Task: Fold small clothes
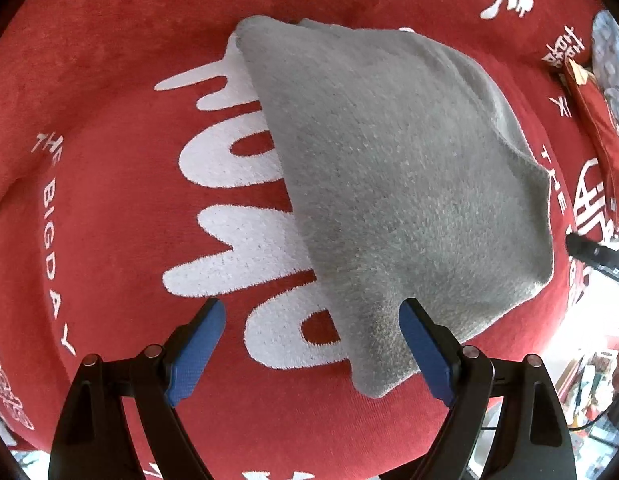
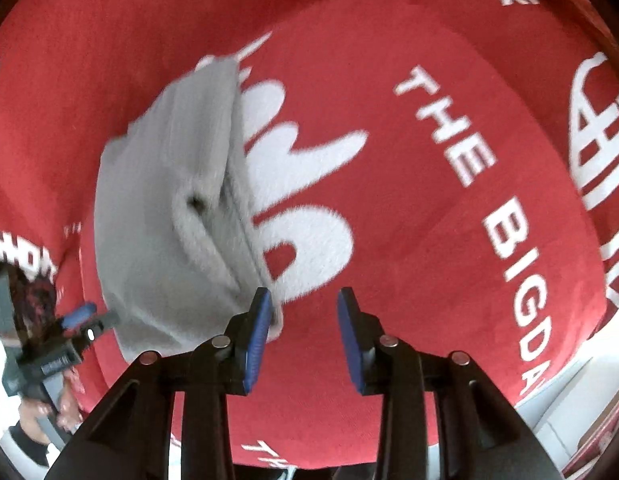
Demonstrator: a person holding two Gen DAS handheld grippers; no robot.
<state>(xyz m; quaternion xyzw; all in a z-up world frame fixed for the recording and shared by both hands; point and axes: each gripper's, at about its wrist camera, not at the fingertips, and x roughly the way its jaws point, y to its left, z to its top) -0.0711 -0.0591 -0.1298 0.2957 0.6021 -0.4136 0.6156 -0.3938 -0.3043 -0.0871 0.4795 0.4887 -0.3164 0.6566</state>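
A small grey fleecy garment lies folded on a red cloth with large white lettering. My left gripper points straight down over the garment's near corner and is open wide. Its right finger overlaps the grey edge, and the pads press on nothing. In the right wrist view the same garment lies to the left, with a fold line down its right side. My right gripper stands open just right of its near corner, with only red cloth between the pads. The left gripper and a hand show at lower left.
A red pouch and a grey patterned item lie at the far right edge of the red cloth. A dark tool tip pokes in from the right. Beyond the cloth's right edge is a bright floor with clutter.
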